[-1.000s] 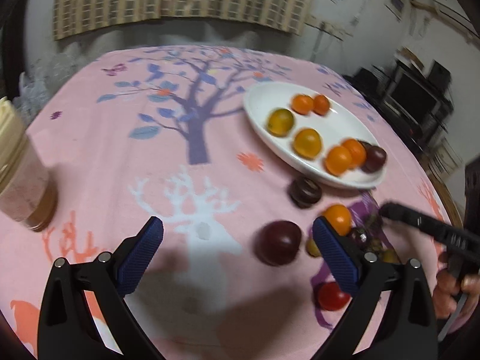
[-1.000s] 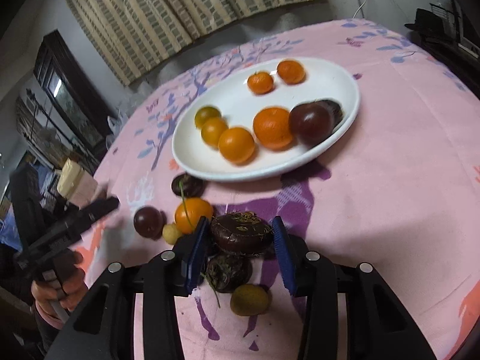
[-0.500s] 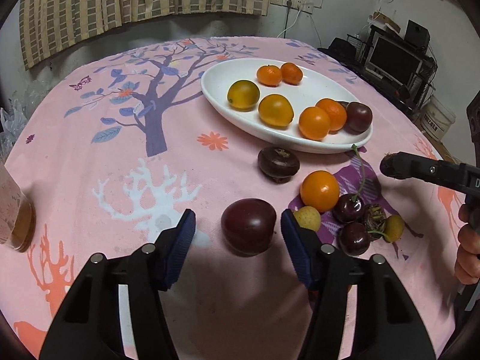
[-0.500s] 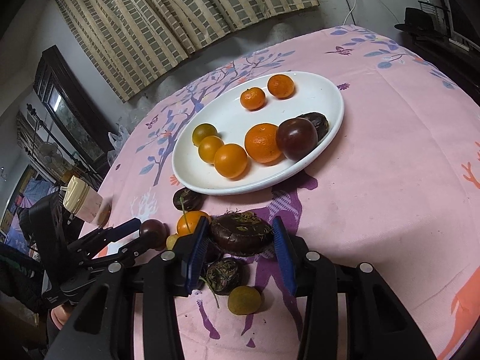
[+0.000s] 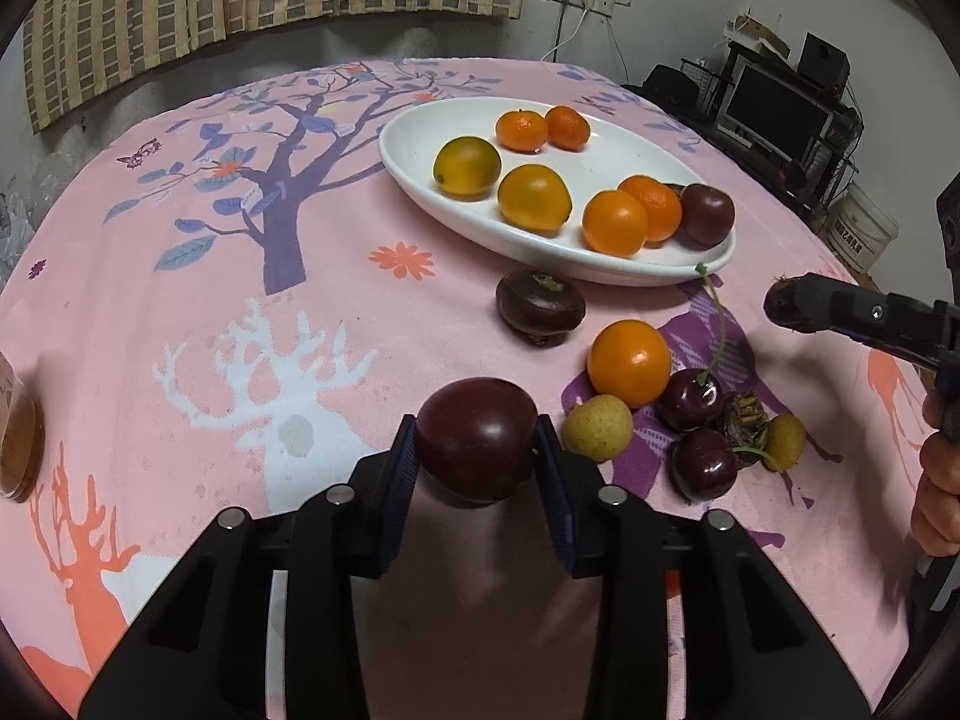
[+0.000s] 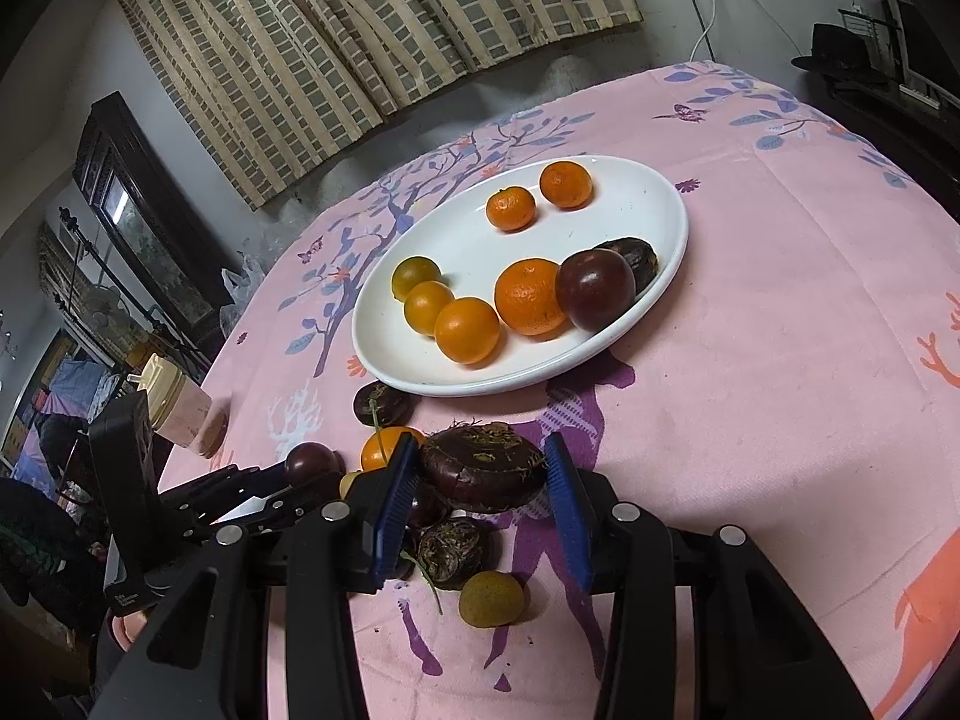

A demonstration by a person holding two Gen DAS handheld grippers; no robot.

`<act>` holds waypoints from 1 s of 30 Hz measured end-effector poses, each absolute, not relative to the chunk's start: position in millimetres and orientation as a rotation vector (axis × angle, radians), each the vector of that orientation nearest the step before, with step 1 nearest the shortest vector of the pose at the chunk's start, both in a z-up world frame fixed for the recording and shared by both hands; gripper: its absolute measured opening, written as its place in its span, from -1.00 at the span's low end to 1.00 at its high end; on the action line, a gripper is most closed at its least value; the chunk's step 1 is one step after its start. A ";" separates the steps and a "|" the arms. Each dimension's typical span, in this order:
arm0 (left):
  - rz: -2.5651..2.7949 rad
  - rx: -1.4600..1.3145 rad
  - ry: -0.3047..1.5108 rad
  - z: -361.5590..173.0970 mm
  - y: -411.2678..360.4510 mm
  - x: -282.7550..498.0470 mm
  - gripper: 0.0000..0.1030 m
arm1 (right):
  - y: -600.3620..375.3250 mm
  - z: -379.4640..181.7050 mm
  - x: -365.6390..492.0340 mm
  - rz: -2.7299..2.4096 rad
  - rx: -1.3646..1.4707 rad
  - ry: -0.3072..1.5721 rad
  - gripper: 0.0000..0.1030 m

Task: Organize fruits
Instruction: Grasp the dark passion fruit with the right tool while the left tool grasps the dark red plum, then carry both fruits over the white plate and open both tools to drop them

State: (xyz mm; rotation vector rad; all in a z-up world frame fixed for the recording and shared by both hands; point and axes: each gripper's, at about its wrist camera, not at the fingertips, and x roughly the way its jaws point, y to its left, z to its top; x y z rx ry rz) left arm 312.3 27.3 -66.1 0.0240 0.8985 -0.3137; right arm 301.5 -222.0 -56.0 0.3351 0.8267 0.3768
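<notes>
Near the white oval plate (image 5: 558,240), the left gripper (image 5: 477,450) clamps a smooth, firm, likely slippery round dark-purple plum (image 5: 477,438) at its widest, while the right gripper (image 6: 480,471) grips a flat, hard brown water chestnut (image 6: 483,465).

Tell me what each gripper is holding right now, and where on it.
The left gripper clamps the dark plum across its sides. The right gripper clamps the flat dark water chestnut by its opposite edges.
</notes>
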 end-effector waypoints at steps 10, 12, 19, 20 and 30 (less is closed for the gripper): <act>-0.359 -0.012 0.734 5.0 -2.6 355.8 -0.27 | -214.6 -20.4 332.3 0.320 0.273 0.645 -0.16; -0.356 -0.009 0.738 6.4 -13.4 376.2 -0.27 | -211.4 -16.6 345.6 0.286 0.240 0.615 -0.16; -0.292 0.033 0.813 -17.4 -37.9 439.7 -0.27 | -212.9 -26.1 393.8 0.249 0.210 0.639 -0.15; -0.286 0.029 0.825 -19.7 -38.1 443.1 -0.27 | -212.6 -28.5 397.9 0.251 0.205 0.646 -0.15; -0.196 0.026 0.698 7.3 -2.9 373.8 0.87 | -214.3 -19.9 373.9 0.270 0.172 0.640 0.01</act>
